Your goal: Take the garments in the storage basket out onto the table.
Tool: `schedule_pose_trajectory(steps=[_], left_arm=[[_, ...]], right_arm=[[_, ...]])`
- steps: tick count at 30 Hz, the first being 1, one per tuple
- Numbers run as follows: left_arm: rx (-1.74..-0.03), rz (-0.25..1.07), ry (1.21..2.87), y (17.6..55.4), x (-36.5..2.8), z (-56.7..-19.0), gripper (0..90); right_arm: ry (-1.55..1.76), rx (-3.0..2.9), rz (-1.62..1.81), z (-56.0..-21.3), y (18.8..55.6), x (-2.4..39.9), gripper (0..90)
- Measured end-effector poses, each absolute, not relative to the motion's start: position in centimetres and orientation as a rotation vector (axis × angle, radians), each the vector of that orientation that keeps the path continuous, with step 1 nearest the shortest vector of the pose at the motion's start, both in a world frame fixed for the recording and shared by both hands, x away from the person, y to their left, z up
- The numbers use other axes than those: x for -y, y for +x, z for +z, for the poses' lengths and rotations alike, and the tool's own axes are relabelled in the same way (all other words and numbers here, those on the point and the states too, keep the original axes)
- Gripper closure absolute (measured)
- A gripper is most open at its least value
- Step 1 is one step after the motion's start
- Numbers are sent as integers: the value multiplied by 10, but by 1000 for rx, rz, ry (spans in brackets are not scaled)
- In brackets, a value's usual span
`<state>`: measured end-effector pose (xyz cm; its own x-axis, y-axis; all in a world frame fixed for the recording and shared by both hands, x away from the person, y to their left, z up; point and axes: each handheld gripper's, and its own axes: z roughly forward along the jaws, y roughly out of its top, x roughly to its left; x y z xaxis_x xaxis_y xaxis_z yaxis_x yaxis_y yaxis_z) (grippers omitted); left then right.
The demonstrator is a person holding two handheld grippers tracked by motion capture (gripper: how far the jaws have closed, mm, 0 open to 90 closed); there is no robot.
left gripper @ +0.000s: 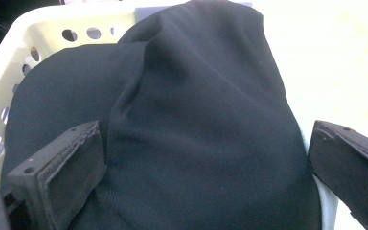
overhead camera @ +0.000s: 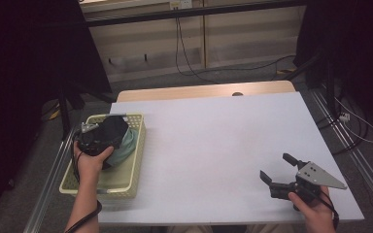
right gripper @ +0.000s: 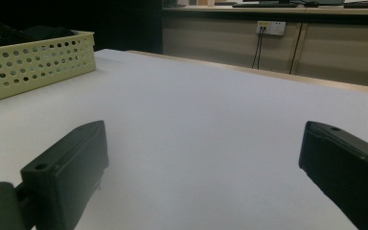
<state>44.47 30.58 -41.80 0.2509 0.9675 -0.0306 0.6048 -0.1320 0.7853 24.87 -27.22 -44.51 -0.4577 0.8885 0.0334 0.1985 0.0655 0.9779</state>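
A pale yellow perforated basket [overhead camera: 124,184] [left gripper: 38,28] stands at the table's left edge. In it lies a bunched black cloth [overhead camera: 110,130] [left gripper: 196,110] on top of a teal cloth [overhead camera: 128,141]. My left gripper [overhead camera: 96,138] [left gripper: 203,139] is down in the basket, open, its jaws wide apart on either side of the black cloth's fold. My right gripper [overhead camera: 274,165] [right gripper: 205,136] rests low over the white table [overhead camera: 213,136] at the near right, open with nothing between its jaws. The basket [right gripper: 28,62] also shows far off to the left in the right gripper view.
The white tabletop [right gripper: 211,96] stretches bare between the basket and my right gripper. Beyond its far wooden edge [overhead camera: 204,91] hang cables [overhead camera: 179,43] against a wall. Metal rails [overhead camera: 364,160] run along both sides of the table.
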Motion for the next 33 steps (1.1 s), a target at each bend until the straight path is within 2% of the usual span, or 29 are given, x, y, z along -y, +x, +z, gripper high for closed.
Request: schedule_pose_trajectory(steps=[33], left_arm=[[-1474,626,1906,457,-298,-423,0]], right_arm=[[1090,-1727,1436,-444,248,277,26]])
